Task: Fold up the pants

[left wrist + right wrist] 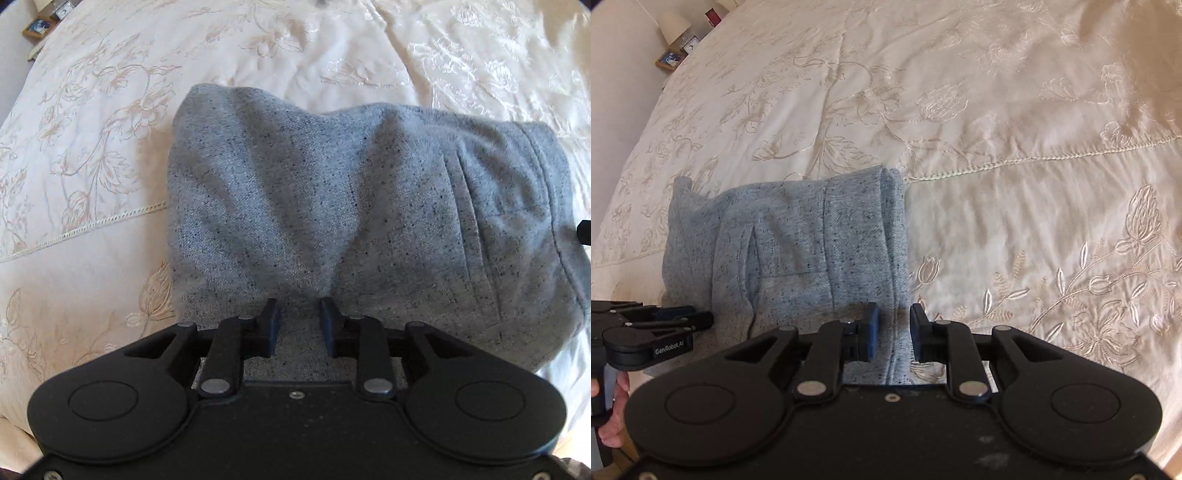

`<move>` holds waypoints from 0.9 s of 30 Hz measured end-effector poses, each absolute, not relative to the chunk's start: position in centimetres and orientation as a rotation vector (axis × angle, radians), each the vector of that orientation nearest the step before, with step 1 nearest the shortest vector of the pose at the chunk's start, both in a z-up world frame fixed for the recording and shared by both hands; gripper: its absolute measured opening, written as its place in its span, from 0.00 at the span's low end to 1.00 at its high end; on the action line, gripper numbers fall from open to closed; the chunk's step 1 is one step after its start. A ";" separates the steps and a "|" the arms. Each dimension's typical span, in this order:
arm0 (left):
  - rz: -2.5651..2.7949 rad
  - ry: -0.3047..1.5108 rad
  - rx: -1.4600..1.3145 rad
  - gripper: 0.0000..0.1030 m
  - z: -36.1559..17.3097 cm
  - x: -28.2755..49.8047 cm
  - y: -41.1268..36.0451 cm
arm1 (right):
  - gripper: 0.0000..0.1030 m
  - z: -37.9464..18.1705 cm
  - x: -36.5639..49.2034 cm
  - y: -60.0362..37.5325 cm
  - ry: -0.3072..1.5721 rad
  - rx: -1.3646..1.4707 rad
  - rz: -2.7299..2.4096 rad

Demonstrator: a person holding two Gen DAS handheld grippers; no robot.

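Note:
The grey speckled pants [351,206] lie folded into a thick rectangular bundle on the bed. In the left wrist view my left gripper [300,319] hovers over the bundle's near edge, jaws apart, with only grey cloth showing in the gap and neither pad pressing it. In the right wrist view the pants [812,251] sit left of centre. My right gripper [894,328] stands open over the bundle's near right edge, the cloth's border lying loose between its blue pads. The left gripper [701,319] shows side-on at the bundle's left.
A cream embroidered bedspread [1034,184] covers the whole bed and stretches wide to the right and beyond the pants. A nightstand with a lamp [676,26], a clock and a picture frame stands at the far left. A hand [613,424] grips the left handle.

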State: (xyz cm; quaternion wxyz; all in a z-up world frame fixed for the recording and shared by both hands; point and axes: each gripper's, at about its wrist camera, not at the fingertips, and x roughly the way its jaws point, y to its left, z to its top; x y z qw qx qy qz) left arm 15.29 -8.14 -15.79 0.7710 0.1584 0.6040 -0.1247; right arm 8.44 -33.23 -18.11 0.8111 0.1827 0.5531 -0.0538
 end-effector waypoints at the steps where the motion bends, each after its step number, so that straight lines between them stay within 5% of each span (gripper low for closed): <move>1: -0.269 1.298 0.319 0.34 -14.8 15.4 -7.9 | 0.21 -17.5 8.3 -33.2 1.167 0.365 -0.132; 7: -0.291 1.180 0.291 0.35 -12.2 19.1 -9.8 | 0.21 -13.7 8.9 -32.0 0.976 0.279 -0.080; 16: -0.108 1.279 0.253 0.36 -18.7 27.8 -8.9 | 0.23 -18.2 13.9 -31.0 1.080 0.229 -0.072; 27: -0.149 1.204 0.367 0.37 -17.2 26.3 -8.3 | 0.38 -20.4 13.7 -32.2 1.089 0.276 -0.114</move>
